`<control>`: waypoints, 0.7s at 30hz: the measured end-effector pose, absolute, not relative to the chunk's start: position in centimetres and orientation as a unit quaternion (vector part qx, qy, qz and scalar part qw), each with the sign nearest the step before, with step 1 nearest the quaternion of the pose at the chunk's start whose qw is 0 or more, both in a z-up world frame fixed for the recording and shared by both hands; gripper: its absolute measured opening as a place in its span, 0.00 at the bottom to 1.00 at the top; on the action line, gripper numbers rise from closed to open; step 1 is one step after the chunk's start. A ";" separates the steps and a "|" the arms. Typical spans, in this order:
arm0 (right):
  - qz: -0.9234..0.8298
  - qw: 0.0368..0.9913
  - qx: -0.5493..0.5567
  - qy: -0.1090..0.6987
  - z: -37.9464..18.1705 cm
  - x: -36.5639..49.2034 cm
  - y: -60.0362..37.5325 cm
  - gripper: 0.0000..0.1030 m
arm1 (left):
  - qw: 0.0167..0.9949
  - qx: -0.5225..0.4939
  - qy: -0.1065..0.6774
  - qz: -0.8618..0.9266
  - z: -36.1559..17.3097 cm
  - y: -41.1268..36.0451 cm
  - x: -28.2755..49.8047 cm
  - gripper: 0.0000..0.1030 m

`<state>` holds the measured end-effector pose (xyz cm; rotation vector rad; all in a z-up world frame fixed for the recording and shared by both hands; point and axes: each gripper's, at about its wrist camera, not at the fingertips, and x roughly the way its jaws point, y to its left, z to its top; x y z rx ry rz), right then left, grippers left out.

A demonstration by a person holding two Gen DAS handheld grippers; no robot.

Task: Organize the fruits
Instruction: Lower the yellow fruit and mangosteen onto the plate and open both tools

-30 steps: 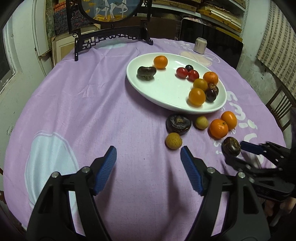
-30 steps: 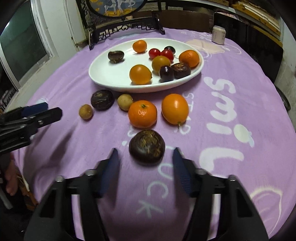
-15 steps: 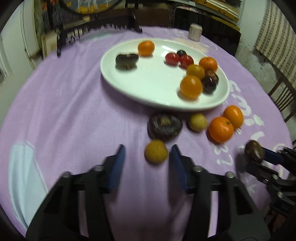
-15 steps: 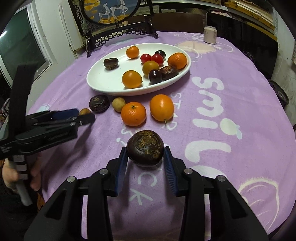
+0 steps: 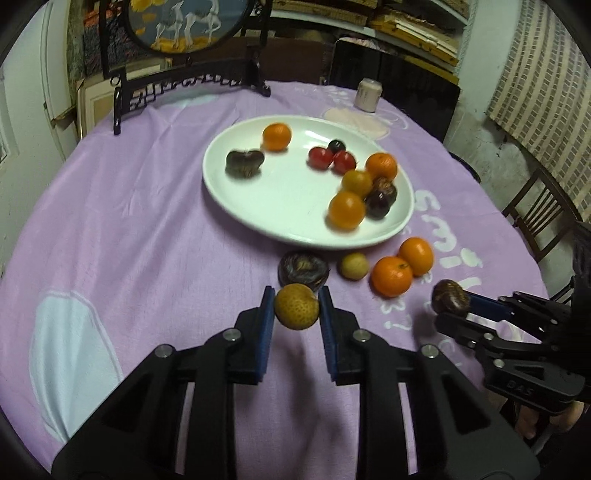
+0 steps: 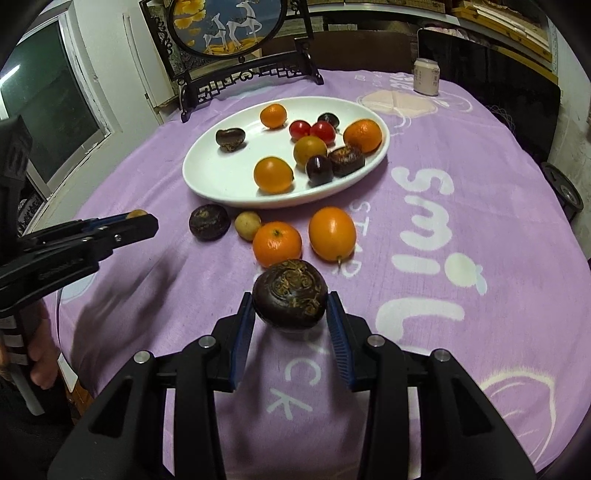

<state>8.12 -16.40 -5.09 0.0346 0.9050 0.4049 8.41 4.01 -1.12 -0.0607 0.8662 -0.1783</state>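
- Left wrist view: fruit on the white plate (image 5: 266,206) motion-blurred, edges smeared; dark lobed fruit (image 5: 244,163) type unclear.
- Speckled yellow fruit (image 5: 296,306) covers the near edge of the dark wrinkled fruit (image 5: 303,269) behind it.
- Right wrist view: that yellow fruit (image 6: 136,213) is only a sliver above the left gripper (image 6: 142,221).
- Round picture on stand (image 6: 227,26) cut off by the top edge.
- Small jar (image 6: 426,76): label too small to read.
- Hand (image 6: 40,354) partly cropped at the left edge.

Black plastic grippers (image 5: 296,319) (image 6: 290,321) with ribbed blue pads (image 5: 265,332), silver screws (image 5: 232,334) and embossed lettering.
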 end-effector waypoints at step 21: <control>0.182 0.881 -0.024 0.435 -2.5 26.2 -11.5 0.39 | 0.894 -0.081 0.437 -0.048 0.6 5.0 26.5 0.23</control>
